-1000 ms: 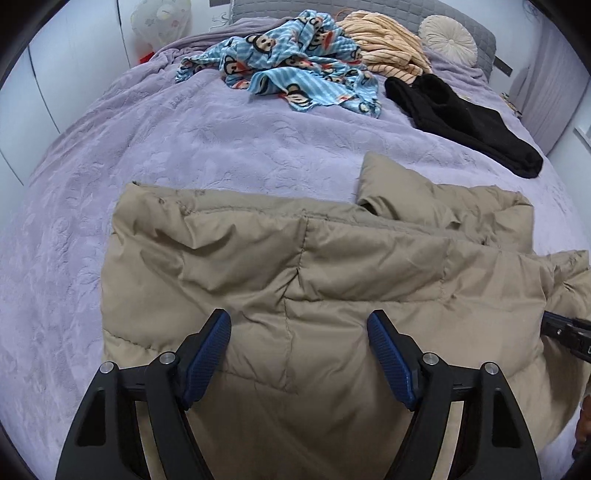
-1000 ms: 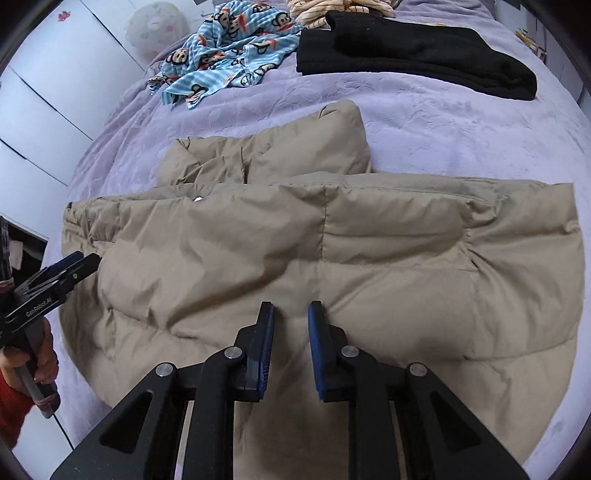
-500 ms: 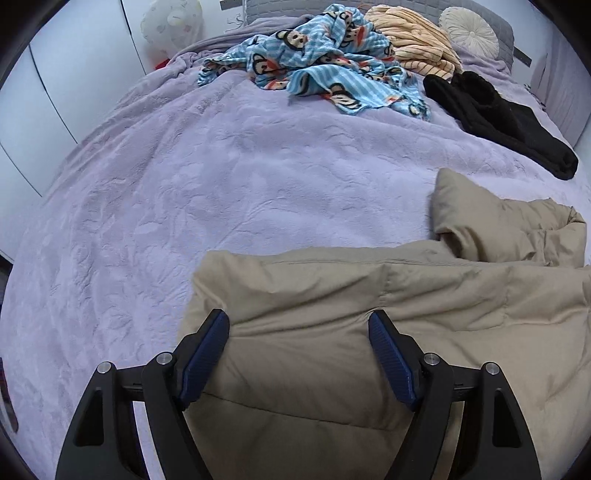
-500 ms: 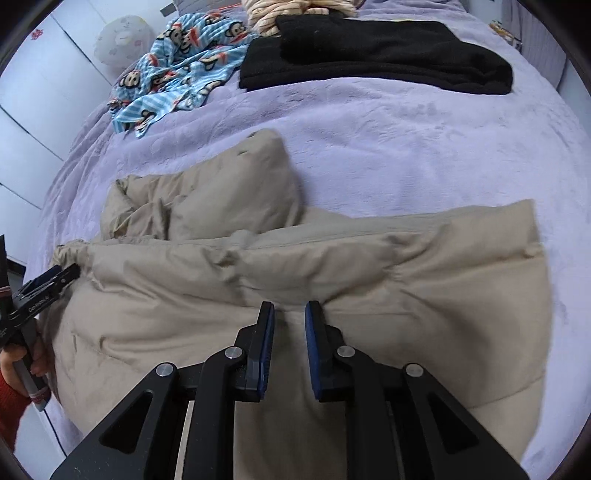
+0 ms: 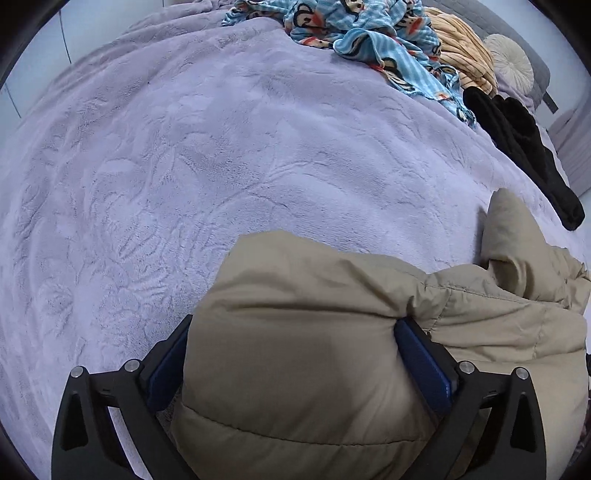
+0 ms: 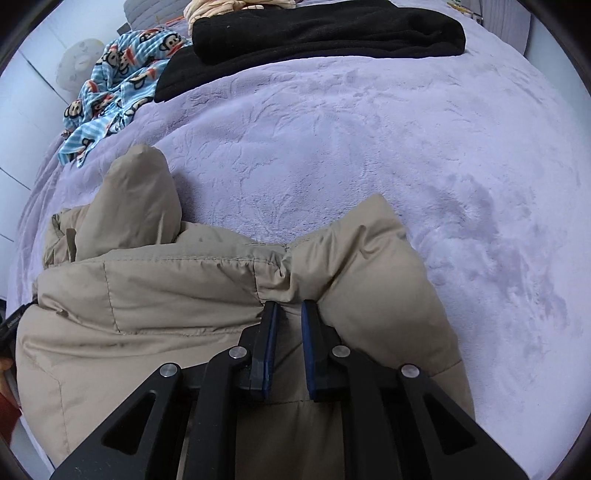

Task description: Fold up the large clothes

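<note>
A tan puffer jacket (image 5: 314, 332) lies bunched on the lilac bedspread (image 5: 184, 166). In the left wrist view its left end bulges between the jaws of my left gripper (image 5: 291, 339), which stand wide apart around it. In the right wrist view my right gripper (image 6: 288, 314) is shut on a pinched fold of the jacket (image 6: 166, 295) near its right end, and the fabric gathers at the blue pads. A sleeve (image 6: 140, 195) sticks up beyond the jacket body.
A black garment (image 6: 314, 33), a blue monkey-print cloth (image 6: 122, 88) and a striped orange cloth (image 5: 461, 48) lie at the head of the bed. A round cushion (image 5: 509, 62) sits there too. White cupboards stand at the left.
Both grippers have moved forward over the bed with the jacket. The jacket has bunched up and now fills the left gripper's jaws. The right gripper stays shut on the fold.
</note>
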The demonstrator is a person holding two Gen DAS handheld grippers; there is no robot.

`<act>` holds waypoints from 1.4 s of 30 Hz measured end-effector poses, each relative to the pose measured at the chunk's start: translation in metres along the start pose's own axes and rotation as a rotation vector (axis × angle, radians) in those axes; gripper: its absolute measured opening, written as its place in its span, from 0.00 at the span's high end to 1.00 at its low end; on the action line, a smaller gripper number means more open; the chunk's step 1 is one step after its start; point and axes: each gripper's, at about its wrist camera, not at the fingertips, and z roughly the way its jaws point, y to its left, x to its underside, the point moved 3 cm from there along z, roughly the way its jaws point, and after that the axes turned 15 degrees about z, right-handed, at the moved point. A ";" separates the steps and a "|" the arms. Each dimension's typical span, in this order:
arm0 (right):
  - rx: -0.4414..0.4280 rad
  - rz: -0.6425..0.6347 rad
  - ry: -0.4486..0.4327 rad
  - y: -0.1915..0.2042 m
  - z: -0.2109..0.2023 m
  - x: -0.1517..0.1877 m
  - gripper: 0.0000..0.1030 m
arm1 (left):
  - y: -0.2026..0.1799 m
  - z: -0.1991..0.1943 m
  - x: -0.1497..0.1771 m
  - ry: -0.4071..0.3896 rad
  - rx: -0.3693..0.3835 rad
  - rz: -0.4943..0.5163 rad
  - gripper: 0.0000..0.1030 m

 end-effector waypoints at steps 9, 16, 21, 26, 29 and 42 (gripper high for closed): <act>0.114 0.074 -0.081 -0.011 -0.028 -0.004 0.88 | 0.012 -0.040 0.002 -0.012 -0.162 0.008 0.01; 0.214 0.052 -0.130 -0.008 -0.076 0.015 0.83 | 0.028 -0.101 0.039 -0.027 -0.195 0.040 0.29; 0.151 0.031 -0.101 -0.001 -0.107 0.076 0.83 | 0.020 -0.101 0.084 0.042 -0.200 0.057 0.29; 0.178 0.023 -0.018 -0.004 -0.094 0.119 0.83 | 0.022 -0.081 0.111 0.135 -0.211 0.033 0.26; 0.176 0.069 0.003 -0.008 -0.098 0.124 0.82 | 0.018 -0.095 0.110 0.149 -0.222 0.035 0.26; 0.062 0.261 0.075 -0.011 -0.151 0.171 0.60 | -0.027 -0.145 0.136 0.168 -0.063 0.039 0.26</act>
